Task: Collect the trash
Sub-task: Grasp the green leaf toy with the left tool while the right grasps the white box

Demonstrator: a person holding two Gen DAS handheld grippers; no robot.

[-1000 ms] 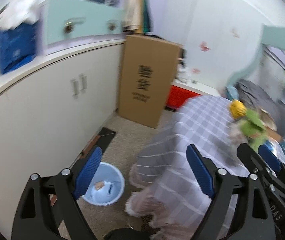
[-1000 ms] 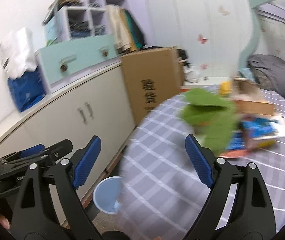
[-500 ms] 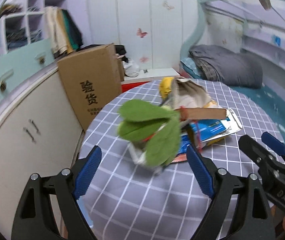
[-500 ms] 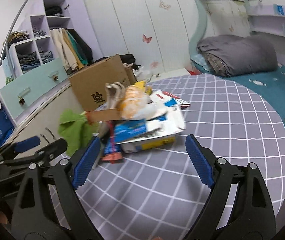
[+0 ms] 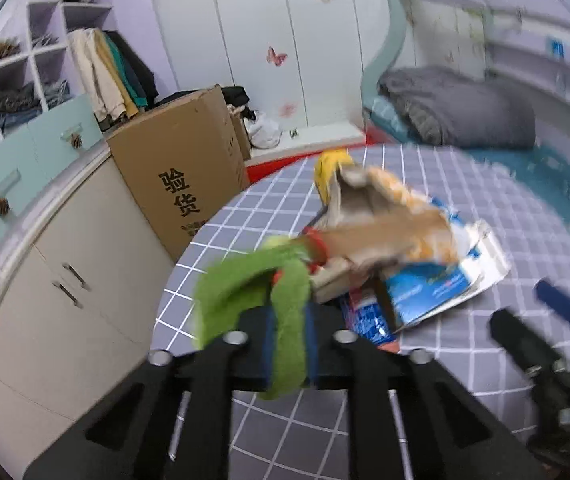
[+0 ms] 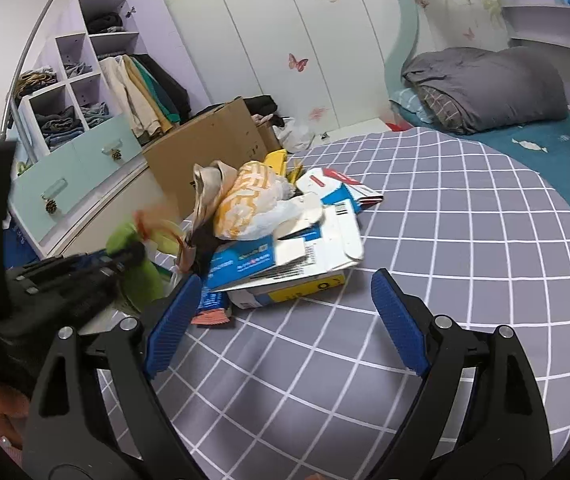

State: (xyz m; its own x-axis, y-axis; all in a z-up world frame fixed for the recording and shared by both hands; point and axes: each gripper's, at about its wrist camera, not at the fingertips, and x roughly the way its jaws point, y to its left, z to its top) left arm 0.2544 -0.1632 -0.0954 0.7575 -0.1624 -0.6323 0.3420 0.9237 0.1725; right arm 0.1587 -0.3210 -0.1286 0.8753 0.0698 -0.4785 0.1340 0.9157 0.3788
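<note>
A heap of trash lies on the round table's grey checked cloth (image 6: 465, 240): blue-and-white flattened boxes (image 6: 285, 256), a yellow-and-white plastic bag (image 6: 249, 200), brown paper (image 5: 385, 236) and a green leafy piece (image 5: 245, 284) with a red tie. My left gripper (image 5: 289, 320) is at the pile's left edge. Its jaws are closing, and a green leaf strip is pinched between the blue pads. The left gripper (image 6: 85, 268) also shows in the right wrist view. My right gripper (image 6: 285, 284) stands open just in front of the boxes, holding nothing.
A tall cardboard box (image 5: 181, 172) stands on the floor behind the table, against a white cabinet (image 5: 65, 280). On the right, a bed with a folded grey blanket (image 6: 485, 88) runs along the table's far side. White wardrobe doors (image 6: 285, 40) fill the back wall.
Both grippers swung from the cabinet and a blue floor bin toward the table's pile. The left gripper, wide open before, has closed on the green leaf strip. The right stayed open.
</note>
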